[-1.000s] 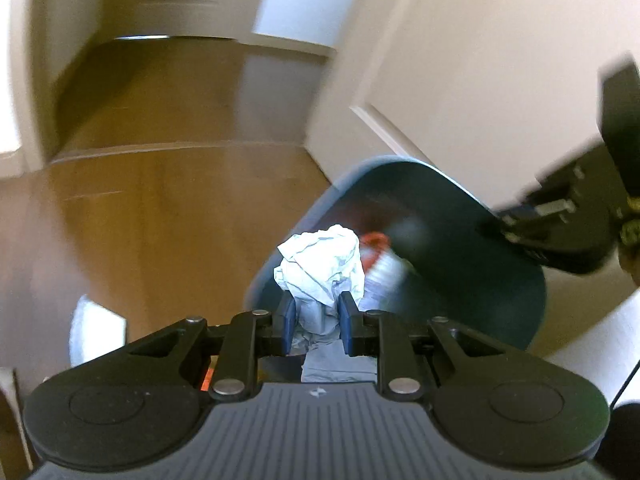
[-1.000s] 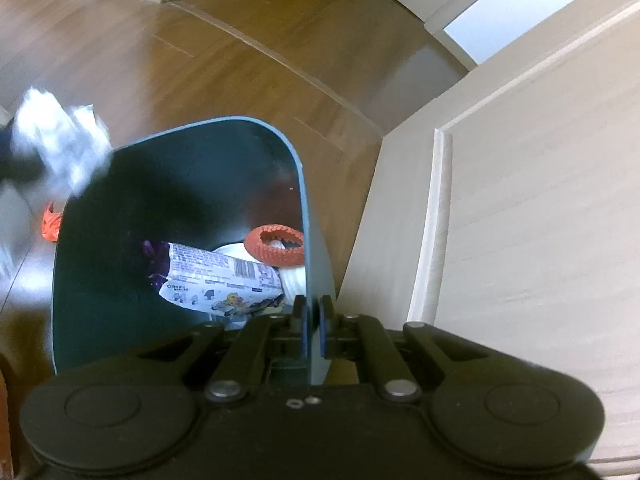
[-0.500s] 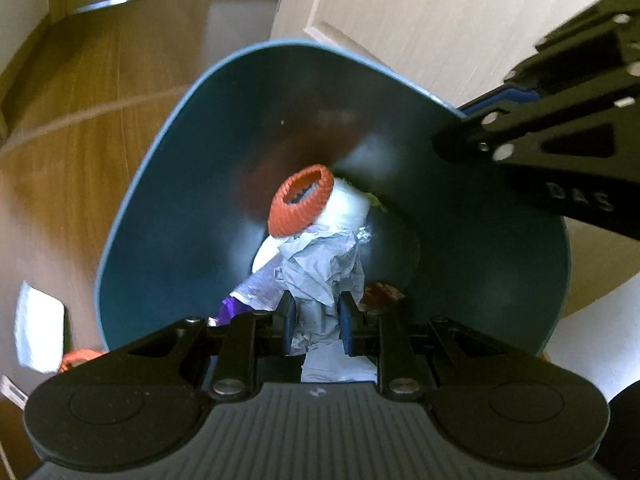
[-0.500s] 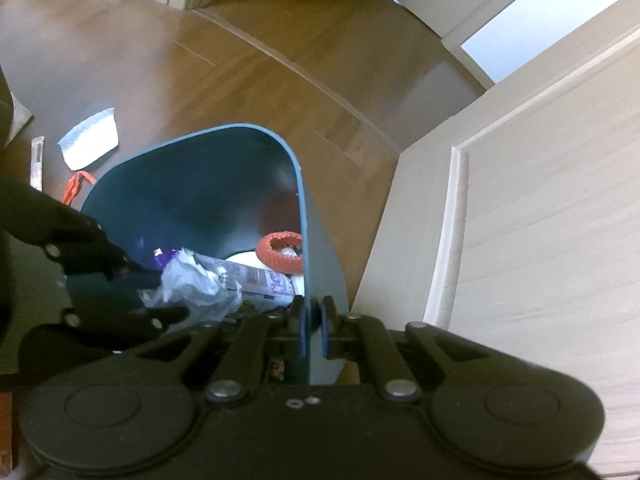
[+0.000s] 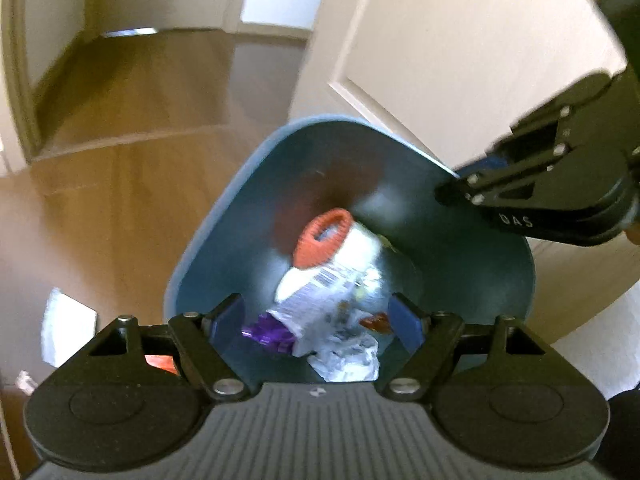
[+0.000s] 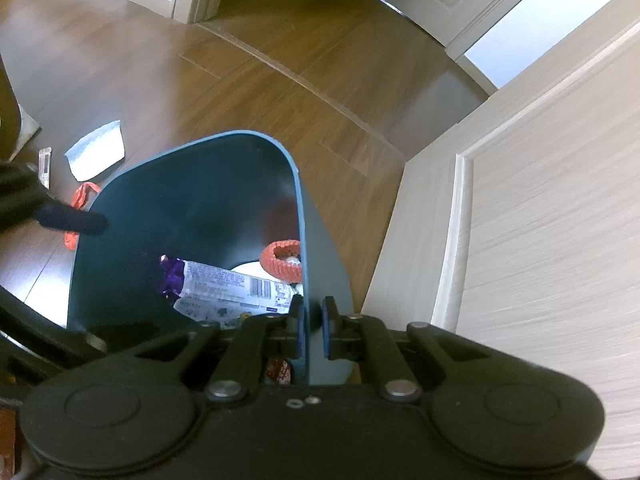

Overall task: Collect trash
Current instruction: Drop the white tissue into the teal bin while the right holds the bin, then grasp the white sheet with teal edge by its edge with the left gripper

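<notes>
A dark teal trash bin (image 5: 248, 216) stands on the wood floor beside a door. My left gripper (image 5: 316, 320) is open and empty above the bin's mouth. A crumpled grey-white paper wad (image 5: 348, 356) lies inside the bin below it, with a snack wrapper (image 5: 320, 292) and an orange ring (image 5: 322, 238). My right gripper (image 6: 312, 330) is shut on the bin's right rim (image 6: 302, 240); it also shows in the left wrist view (image 5: 452, 188). In the right wrist view the wrapper (image 6: 228, 284) and the ring (image 6: 282, 266) lie at the bin's bottom.
On the floor left of the bin lie a white paper scrap (image 6: 96, 150), an orange wrapper (image 6: 80, 200) and a small stick-shaped packet (image 6: 45, 164). A pale wooden door (image 6: 540, 200) stands close on the right. Open wood floor stretches to doorways at the back.
My left gripper has opened and dropped the crumpled paper into the bin, then drawn back up from the bin. My right gripper keeps its hold on the rim.
</notes>
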### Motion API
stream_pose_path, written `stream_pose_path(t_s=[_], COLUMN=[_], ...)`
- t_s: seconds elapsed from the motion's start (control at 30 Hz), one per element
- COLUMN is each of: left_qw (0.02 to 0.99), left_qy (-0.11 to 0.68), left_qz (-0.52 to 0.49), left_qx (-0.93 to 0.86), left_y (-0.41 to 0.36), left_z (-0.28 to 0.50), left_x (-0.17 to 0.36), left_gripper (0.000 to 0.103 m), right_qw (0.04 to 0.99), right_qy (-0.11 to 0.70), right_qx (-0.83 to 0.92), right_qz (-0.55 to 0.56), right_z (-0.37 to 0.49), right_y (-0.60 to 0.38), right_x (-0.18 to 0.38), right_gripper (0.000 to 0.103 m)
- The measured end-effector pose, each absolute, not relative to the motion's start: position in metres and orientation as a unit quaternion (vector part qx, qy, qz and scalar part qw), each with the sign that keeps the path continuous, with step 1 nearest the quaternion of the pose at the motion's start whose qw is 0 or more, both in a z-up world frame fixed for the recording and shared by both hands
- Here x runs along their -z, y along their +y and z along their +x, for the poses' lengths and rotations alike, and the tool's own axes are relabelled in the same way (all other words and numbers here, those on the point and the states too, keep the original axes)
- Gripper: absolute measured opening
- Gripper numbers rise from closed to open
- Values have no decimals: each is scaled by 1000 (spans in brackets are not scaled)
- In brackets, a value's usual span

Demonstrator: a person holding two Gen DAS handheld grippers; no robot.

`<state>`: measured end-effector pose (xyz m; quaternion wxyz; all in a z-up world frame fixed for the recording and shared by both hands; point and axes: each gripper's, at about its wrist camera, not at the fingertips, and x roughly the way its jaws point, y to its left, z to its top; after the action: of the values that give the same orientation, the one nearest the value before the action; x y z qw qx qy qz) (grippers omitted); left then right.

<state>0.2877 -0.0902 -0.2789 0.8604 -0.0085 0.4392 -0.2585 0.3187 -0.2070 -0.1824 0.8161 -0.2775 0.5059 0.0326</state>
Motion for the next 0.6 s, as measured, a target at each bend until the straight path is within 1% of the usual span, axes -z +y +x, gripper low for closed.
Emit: stream_pose_path(t_s=[0.1, 0.2, 0.43, 0.6], left_qw=[878, 892, 895, 877], left_qy=[422, 416, 442, 480], left_qz=[-2, 16, 45, 12], left_qx=[226, 176, 44, 15], left_y=[-63, -35, 45, 94], left_z=[285, 287, 322, 363], left_x=[271, 278, 323, 364], left_gripper=[78, 78, 78, 80], right_qw=[816, 816, 814, 808], right_qy=[507, 509, 519, 536], right_qx=[-33, -33, -24, -8], right_qz=[-276, -273, -259, -245], right_z=[319, 321, 323, 327], right_y=[-208, -209, -216, -226], right_x=[182, 183, 181, 182], right_gripper=[8, 8, 8, 8])
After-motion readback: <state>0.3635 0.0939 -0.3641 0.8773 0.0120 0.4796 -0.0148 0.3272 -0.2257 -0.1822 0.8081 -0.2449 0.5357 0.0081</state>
